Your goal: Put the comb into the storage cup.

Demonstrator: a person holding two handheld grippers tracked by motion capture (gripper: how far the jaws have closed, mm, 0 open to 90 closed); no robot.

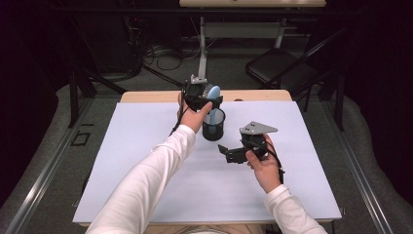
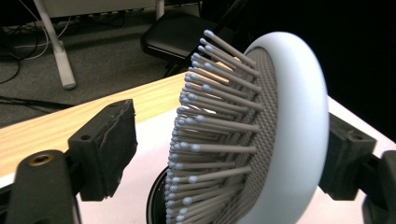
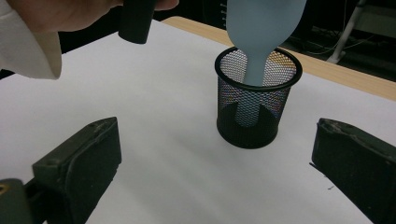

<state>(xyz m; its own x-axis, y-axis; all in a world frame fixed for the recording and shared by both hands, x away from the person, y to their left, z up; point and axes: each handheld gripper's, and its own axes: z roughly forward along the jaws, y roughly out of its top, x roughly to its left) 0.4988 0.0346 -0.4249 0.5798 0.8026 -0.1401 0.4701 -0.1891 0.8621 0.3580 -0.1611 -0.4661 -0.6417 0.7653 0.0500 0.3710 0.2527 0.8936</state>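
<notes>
A pale blue hairbrush point(image 1: 213, 92) stands upright with its handle down in a black mesh cup point(image 1: 214, 127) at the back middle of the white table top point(image 1: 146, 161). My left gripper point(image 1: 202, 95) is at the brush head. In the left gripper view the brush head point(image 2: 289, 116) stands between the jaws of the left gripper point(image 2: 229, 147): its back lies at the right jaw, and a gap separates the bristles from the left pad point(image 2: 112, 140). My right gripper point(image 1: 226, 151) hovers open just right of the cup. The right gripper view has the cup point(image 3: 258, 107) and the brush handle point(image 3: 254, 60) ahead of the right gripper point(image 3: 215, 158).
Beyond the white sheet runs the wooden far edge of the table point(image 1: 253, 95). On the floor behind are a black folding chair point(image 1: 277, 68), a white table leg point(image 1: 202, 44) and loose cables point(image 1: 165, 53). White sheet lies open to the left and toward the near edge.
</notes>
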